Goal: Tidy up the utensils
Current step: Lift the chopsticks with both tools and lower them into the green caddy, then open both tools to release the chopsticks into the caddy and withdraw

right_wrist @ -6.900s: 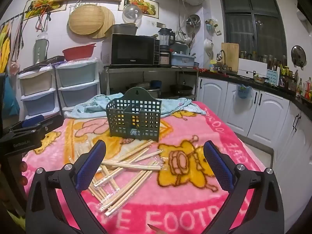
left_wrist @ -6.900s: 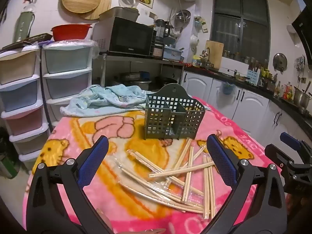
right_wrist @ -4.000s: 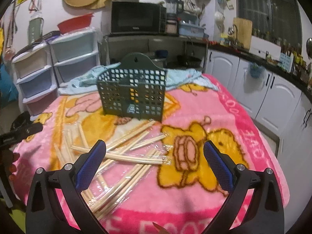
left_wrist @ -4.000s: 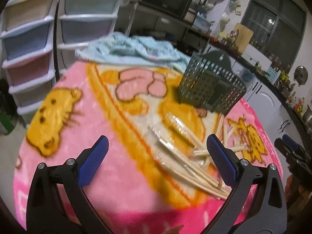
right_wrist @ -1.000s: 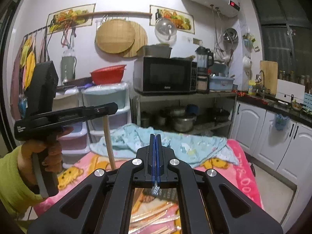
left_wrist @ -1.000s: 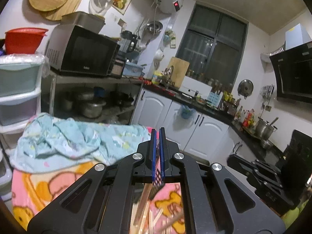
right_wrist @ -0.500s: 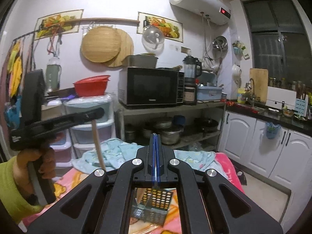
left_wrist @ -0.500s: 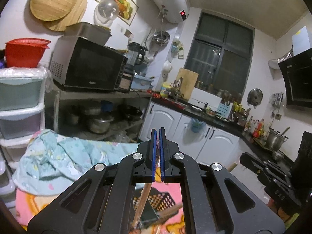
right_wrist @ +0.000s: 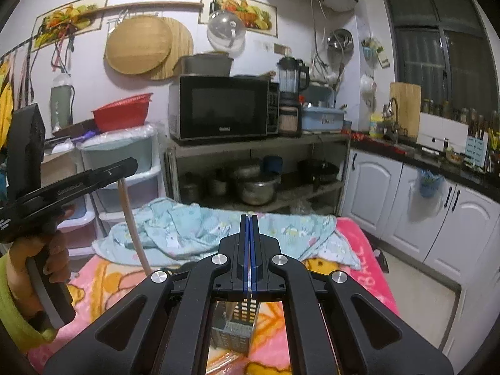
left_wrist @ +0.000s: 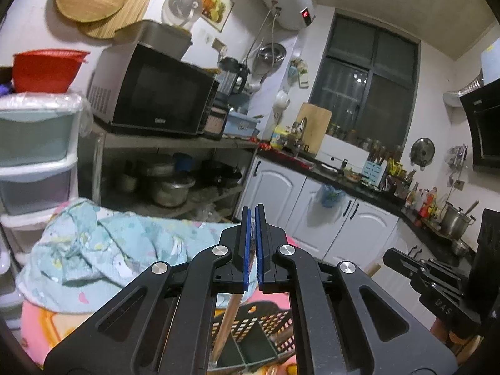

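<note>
My left gripper (left_wrist: pixel 253 247) is shut on a wooden chopstick (left_wrist: pixel 229 322) that hangs down from the blue pads. Its lower end reaches into the dark green slotted basket (left_wrist: pixel 250 343) on the pink blanket. In the right wrist view the same chopstick (right_wrist: pixel 134 218) hangs from the left gripper (right_wrist: pixel 93 176), held by a hand (right_wrist: pixel 47 250) in a yellow-green sleeve. My right gripper (right_wrist: pixel 249 250) is shut above the basket (right_wrist: pixel 234 334). From the left wrist view a wooden chopstick end (left_wrist: pixel 372 270) sticks out at the tip of the right gripper (left_wrist: pixel 403 261).
A crumpled light blue cloth (right_wrist: pixel 193 231) lies on the far side of the pink blanket (right_wrist: pixel 359 243). Behind it stand plastic drawers (right_wrist: pixel 131 162), a metal shelf with pots and a microwave (right_wrist: pixel 222 109). White cabinets (right_wrist: pixel 437 212) line the right.
Both grippers have moved forward and sunk a little. The green basket now shows under both sets of jaws where loose chopsticks lay before. The left chopstick's lower end is now in the basket.
</note>
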### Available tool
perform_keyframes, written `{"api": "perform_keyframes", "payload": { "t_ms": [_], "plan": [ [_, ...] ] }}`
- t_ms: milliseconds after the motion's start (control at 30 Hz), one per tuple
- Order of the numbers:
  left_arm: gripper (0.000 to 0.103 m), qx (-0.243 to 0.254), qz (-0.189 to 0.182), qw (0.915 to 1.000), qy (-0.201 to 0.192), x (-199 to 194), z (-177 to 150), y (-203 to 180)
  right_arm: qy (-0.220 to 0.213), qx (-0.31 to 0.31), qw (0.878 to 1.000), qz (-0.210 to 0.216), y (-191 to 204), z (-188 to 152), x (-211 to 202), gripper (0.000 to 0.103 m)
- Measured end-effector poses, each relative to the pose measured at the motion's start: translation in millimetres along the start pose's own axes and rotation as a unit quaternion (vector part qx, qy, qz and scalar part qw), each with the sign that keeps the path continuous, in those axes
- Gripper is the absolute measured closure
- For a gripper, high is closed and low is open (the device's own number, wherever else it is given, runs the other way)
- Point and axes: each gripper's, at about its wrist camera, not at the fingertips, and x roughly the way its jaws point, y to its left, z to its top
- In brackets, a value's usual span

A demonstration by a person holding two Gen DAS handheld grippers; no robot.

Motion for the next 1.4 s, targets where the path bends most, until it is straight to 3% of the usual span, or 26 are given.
{"api": "perform_keyframes", "payload": {
  "t_ms": [300,333,367,400,467,500,567,667,867,1400],
  "plan": [
    [0.098,0.001,0.006,0.9994,0.033,8.1,-20.1,9.1,0.035,0.016,0.999,0.007,2.7,-14.9,21.7,0.101],
    [0.086,0.003,0.009,0.9993,0.035,7.9,-21.7,9.7,0.039,0.018,0.999,0.006,2.7,-16.4,24.1,0.100],
    [0.069,0.004,0.012,0.9993,0.036,7.7,-22.6,10.6,0.042,0.019,0.999,0.005,2.3,-18.0,25.0,0.093],
    [0.063,0.004,0.013,0.9992,0.038,7.0,-23.2,11.5,0.044,0.022,0.999,0.005,1.9,-20.1,25.9,0.075],
    [0.054,0.007,0.016,0.9992,0.037,2.9,-24.0,12.7,0.040,0.029,0.999,0.001,0.6,-23.4,23.6,0.054],
    [0.049,0.009,0.020,0.9991,0.036,0.1,-24.2,13.2,0.036,0.030,0.999,0.000,0.0,-25.3,21.8,0.054],
    [0.026,0.008,0.029,0.9990,0.033,-3.9,-24.8,14.6,0.035,0.024,0.999,-0.004,1.5,-27.5,19.6,0.049],
    [0.011,-0.007,0.039,0.9987,0.033,-11.4,-26.2,21.0,0.030,0.021,0.999,-0.010,3.3,-32.1,14.3,0.040],
    [0.011,-0.029,0.059,0.9967,0.049,-23.6,-36.0,32.0,0.029,0.016,0.999,-0.015,5.9,-39.5,4.5,0.032],
    [0.011,-0.040,0.066,0.9947,0.067,-59.6,-61.4,37.0,0.020,0.010,1.000,-0.019,9.8,-49.7,-25.2,0.031]
  ]
}}
